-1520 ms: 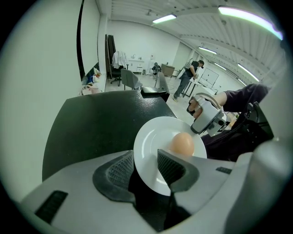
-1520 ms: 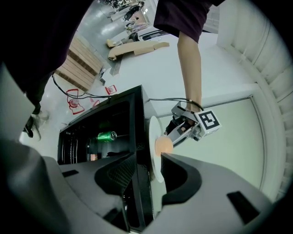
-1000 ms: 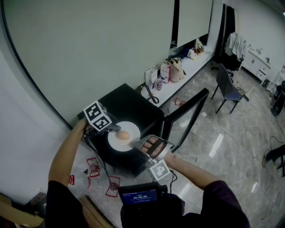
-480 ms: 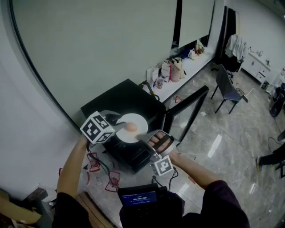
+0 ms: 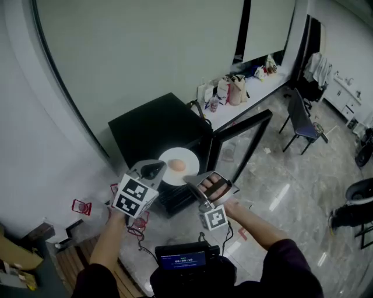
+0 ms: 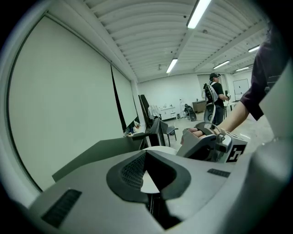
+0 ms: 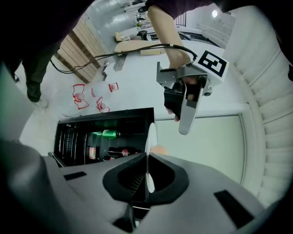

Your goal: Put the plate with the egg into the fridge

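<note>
**Plate held by one rim at the open fridge**

The black box-shaped fridge (image 5: 154, 125) stands with its black-framed door (image 5: 242, 139) swung open. The round white plate (image 5: 189, 169) hangs before the fridge's top edge, pinched at its near rim by the right gripper (image 5: 191, 179) alone. The left gripper (image 5: 152, 170) is closed on nothing just beside it. A one-sided grip may let the plate tilt, rolling the loose brown egg (image 5: 178, 166) off, or clip the door.

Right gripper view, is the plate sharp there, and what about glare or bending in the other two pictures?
Right gripper view: the round white plate, edge-on in the right claw, is soft up close; the black fridge's inside is dim. Left gripper view: ceiling strip lights blow out; fisheye bending. Head view: walls bow; the polished grey floor shows streaky glare.
</note>
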A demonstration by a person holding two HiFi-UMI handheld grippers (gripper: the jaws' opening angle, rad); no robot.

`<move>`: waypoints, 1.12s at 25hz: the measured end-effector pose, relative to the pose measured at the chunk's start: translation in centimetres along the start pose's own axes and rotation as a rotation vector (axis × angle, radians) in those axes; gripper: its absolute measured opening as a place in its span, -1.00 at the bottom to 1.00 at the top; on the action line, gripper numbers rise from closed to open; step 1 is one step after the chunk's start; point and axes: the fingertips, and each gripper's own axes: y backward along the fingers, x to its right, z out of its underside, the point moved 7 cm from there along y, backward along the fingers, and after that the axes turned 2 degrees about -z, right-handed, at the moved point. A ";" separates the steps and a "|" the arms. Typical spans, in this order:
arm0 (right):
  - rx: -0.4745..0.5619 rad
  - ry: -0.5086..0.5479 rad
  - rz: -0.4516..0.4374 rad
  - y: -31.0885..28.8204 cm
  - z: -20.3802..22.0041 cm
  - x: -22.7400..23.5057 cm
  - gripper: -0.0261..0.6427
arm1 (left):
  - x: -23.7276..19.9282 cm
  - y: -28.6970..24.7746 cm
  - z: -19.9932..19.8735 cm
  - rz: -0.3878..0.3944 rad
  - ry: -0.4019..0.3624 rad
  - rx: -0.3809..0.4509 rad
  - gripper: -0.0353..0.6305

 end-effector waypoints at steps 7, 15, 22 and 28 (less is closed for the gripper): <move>0.068 0.004 -0.024 6.1 1.2 -3.9 -0.85 | 8.0 0.6 1.7 -0.105 0.113 -0.005 -0.86; 0.094 0.011 -0.007 8.4 1.4 -5.3 -0.85 | 10.9 1.9 2.7 -0.159 0.205 0.003 -0.86; 0.079 0.015 0.002 8.0 0.2 -5.3 -0.85 | 10.8 3.1 4.2 -0.151 0.236 -0.009 -0.86; 0.061 0.017 -0.020 6.4 -1.3 -6.9 -0.85 | 10.7 3.2 7.3 -0.146 0.282 -0.025 -0.86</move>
